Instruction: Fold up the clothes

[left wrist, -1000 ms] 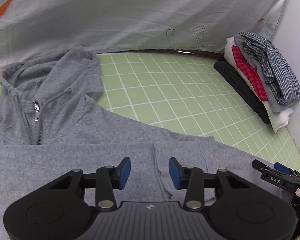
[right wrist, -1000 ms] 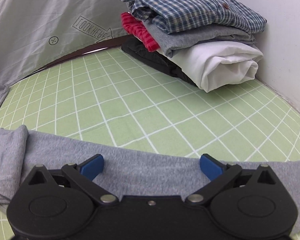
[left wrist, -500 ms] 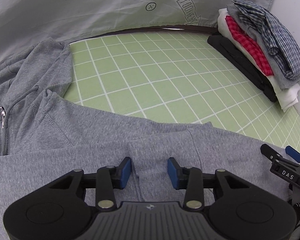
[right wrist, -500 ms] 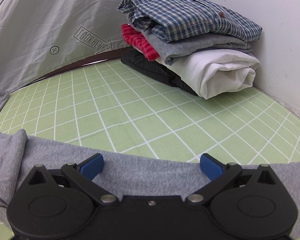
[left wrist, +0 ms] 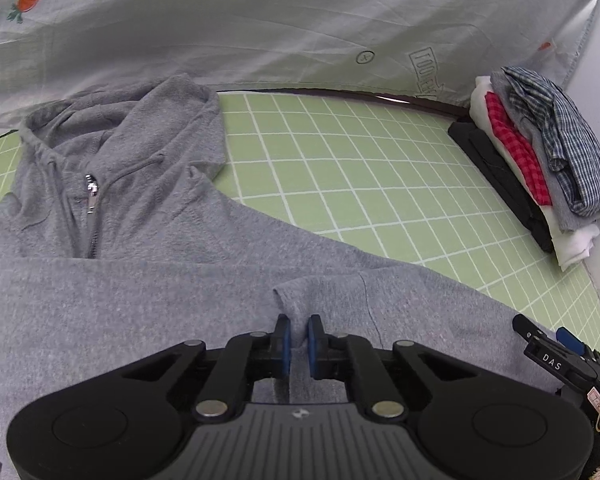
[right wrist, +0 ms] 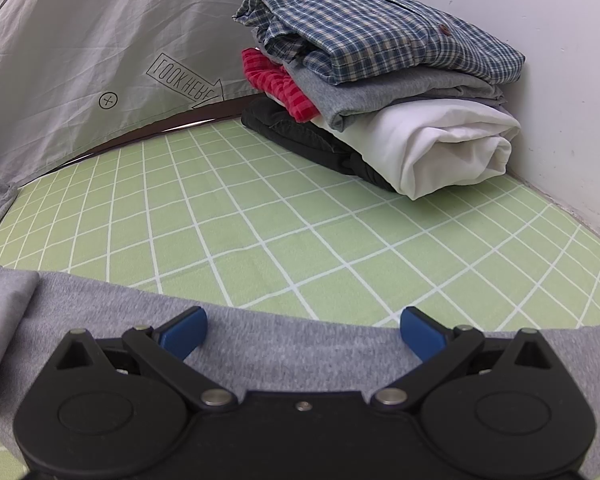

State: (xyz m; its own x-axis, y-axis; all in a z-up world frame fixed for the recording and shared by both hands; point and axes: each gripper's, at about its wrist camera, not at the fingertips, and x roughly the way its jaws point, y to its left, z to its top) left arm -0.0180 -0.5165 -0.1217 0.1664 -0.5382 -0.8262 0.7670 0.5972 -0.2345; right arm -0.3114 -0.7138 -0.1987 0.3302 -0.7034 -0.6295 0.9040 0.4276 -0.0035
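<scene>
The gray hoodie lies spread on the green gridded tabletop. The left tool is closing, its jaws pinching a raised fold of the hoodie. The right tool hangs released over the hoodie's edge, near the stack of folded clothes.

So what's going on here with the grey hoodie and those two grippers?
A person is folding a grey zip hoodie spread on the green grid mat. The left gripper has its jaws closing on a pinched ridge of the hoodie's fabric. The right gripper hovers open over the hoodie's edge. A stack of folded clothes sits by the wall.
</scene>
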